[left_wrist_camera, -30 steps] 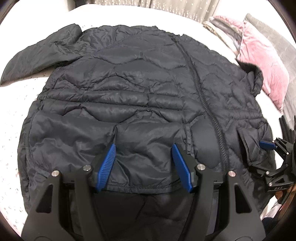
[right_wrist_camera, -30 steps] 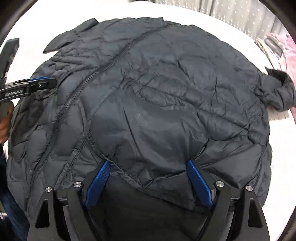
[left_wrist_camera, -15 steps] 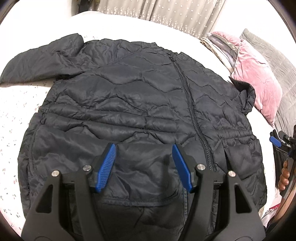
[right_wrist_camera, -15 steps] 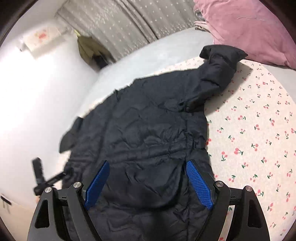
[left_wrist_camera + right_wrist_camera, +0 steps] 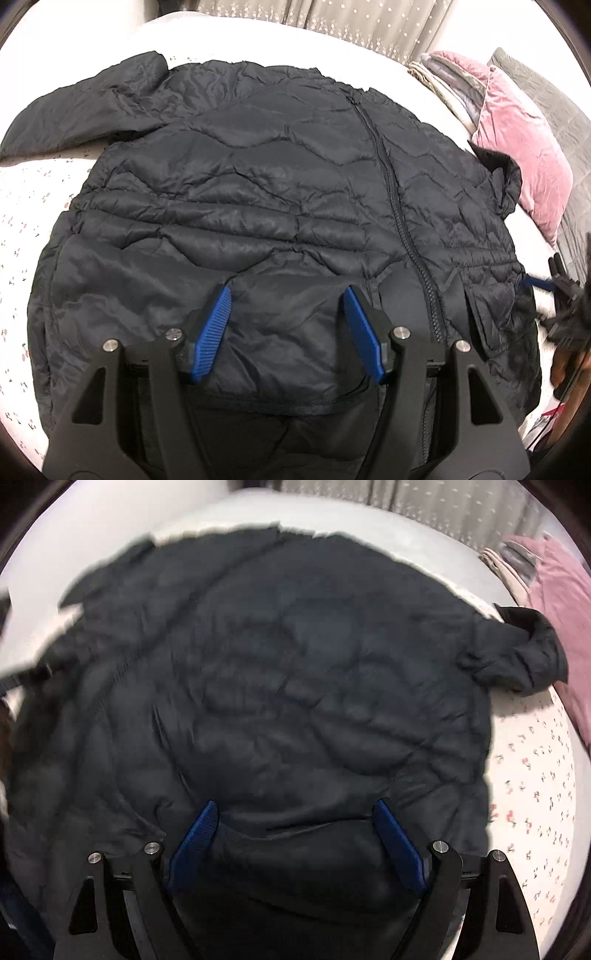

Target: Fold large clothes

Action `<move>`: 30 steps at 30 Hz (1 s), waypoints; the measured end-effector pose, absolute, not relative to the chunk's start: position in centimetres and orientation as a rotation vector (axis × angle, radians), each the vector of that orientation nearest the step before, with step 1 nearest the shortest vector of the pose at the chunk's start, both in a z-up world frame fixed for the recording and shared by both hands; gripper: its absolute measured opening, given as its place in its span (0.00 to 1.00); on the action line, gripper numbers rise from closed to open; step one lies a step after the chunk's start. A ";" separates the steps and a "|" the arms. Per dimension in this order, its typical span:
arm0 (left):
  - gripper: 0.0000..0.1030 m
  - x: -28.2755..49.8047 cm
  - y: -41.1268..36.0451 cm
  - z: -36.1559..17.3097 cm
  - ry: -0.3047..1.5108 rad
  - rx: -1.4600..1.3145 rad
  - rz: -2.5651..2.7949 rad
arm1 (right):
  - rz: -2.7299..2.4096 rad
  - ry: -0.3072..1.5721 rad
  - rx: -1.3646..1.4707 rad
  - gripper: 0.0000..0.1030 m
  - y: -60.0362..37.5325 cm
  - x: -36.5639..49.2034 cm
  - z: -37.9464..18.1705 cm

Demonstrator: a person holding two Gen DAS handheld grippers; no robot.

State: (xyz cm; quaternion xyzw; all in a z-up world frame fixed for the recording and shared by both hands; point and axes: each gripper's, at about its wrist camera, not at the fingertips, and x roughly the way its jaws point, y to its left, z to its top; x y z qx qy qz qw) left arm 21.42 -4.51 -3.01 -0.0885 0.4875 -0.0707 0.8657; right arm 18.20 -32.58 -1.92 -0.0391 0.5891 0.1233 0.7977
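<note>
A black quilted puffer jacket (image 5: 258, 206) lies spread front-up on the bed, zip (image 5: 402, 229) closed. One sleeve reaches far left (image 5: 74, 107); the other is bunched at the right (image 5: 524, 653). My left gripper (image 5: 288, 325) is open, its blue pads over the jacket's hem at left of the zip. My right gripper (image 5: 295, 834) is open over the hem on the jacket's right side (image 5: 280, 686); that view is blurred. The right gripper also shows in the left wrist view (image 5: 554, 291) at the jacket's right edge.
The bed sheet (image 5: 26, 221) is white with small cherry prints (image 5: 535, 775). A pink velvet pillow (image 5: 524, 147) and folded blankets (image 5: 447, 85) lie at the right. A grey curtain (image 5: 351, 18) hangs behind the bed.
My right gripper swung away over the sheet, then came back down over the jacket's hem. My left gripper rose slightly and lowered again. The jacket lies flatter than before.
</note>
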 end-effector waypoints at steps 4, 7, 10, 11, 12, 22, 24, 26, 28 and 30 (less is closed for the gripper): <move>0.63 21.7 -3.9 -2.7 1.002 -0.224 -0.141 | 0.000 1.151 0.040 0.85 -39.9 20.4 0.7; 0.63 22.2 -3.4 -2.9 0.996 -0.259 -0.132 | -0.153 1.120 0.217 0.85 -47.0 22.4 0.4; 0.63 22.9 -3.1 -2.9 0.981 -0.261 -0.121 | -0.310 1.116 0.308 0.85 -51.8 24.6 -0.3; 0.63 23.2 -3.1 -2.9 0.974 -0.253 -0.113 | -0.329 1.118 0.289 0.85 -52.4 25.7 -0.5; 0.63 23.5 -3.1 -2.8 0.965 -0.243 -0.103 | -0.335 1.122 0.264 0.85 -52.9 27.2 -0.7; 0.63 24.7 -2.9 -4.0 0.982 -0.186 -0.080 | -0.434 1.169 -0.151 0.84 -50.1 41.9 -3.8; 0.63 24.8 -3.2 -4.1 0.979 -0.167 -0.080 | -0.447 1.214 -0.277 0.75 -49.2 43.0 -5.9; 0.63 24.7 -3.5 -4.2 0.977 -0.147 -0.076 | -0.508 1.224 -0.244 0.29 -50.7 42.0 -6.8; 0.63 24.5 -3.7 -4.1 0.975 -0.139 -0.075 | -0.552 1.146 -0.035 0.21 -53.6 39.4 -5.4; 0.63 24.4 -3.7 -4.0 0.978 -0.154 -0.088 | -0.634 1.031 0.191 0.17 -57.4 34.6 -3.5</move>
